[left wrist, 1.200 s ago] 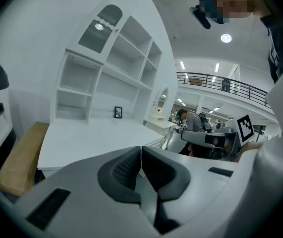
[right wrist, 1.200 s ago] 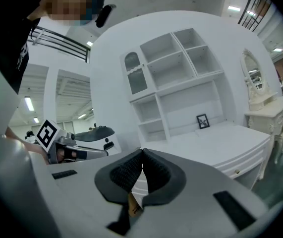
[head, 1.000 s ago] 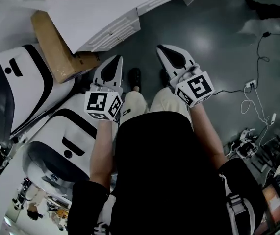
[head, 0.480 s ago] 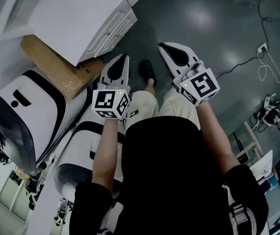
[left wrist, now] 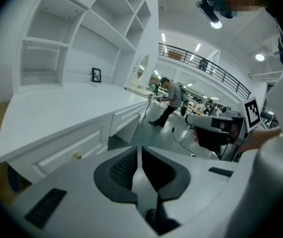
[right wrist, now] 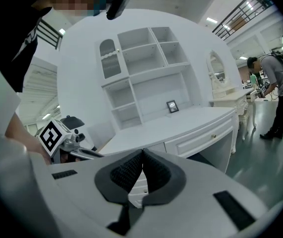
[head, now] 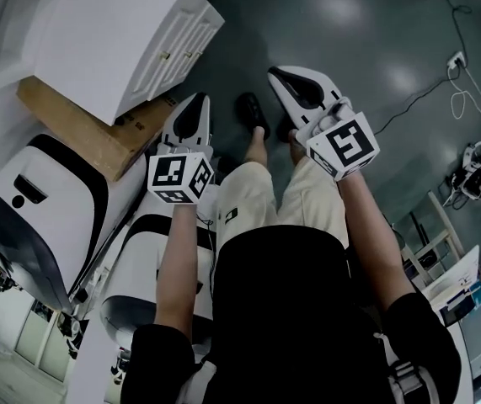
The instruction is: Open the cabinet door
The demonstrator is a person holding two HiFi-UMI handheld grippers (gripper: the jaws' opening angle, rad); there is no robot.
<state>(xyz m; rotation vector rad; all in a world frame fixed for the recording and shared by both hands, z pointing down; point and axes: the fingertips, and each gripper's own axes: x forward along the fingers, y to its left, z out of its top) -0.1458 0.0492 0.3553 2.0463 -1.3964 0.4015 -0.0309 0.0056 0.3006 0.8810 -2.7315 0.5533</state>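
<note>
Task not begun. Left claw and right claw both closed, empty, well short of cabinet; nothing opened yet.

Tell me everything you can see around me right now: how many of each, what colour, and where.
desk with shelf unit: one, white, ahead of both grippers, knobbed drawers in front
picture frame: one, dark, on the desktop against the shelf back
cardboard: one, brown, on the floor at the desk's foot
machine housings: two, white with black trim, on the person's left
cable and socket strip: one, pale, on the dark floor to the right
bystander: one, grey top, beyond the desk
trousers: beige
shoes: two, dark
left gripper: white, jaws together, empty
right gripper: white, jaws together, empty
</note>
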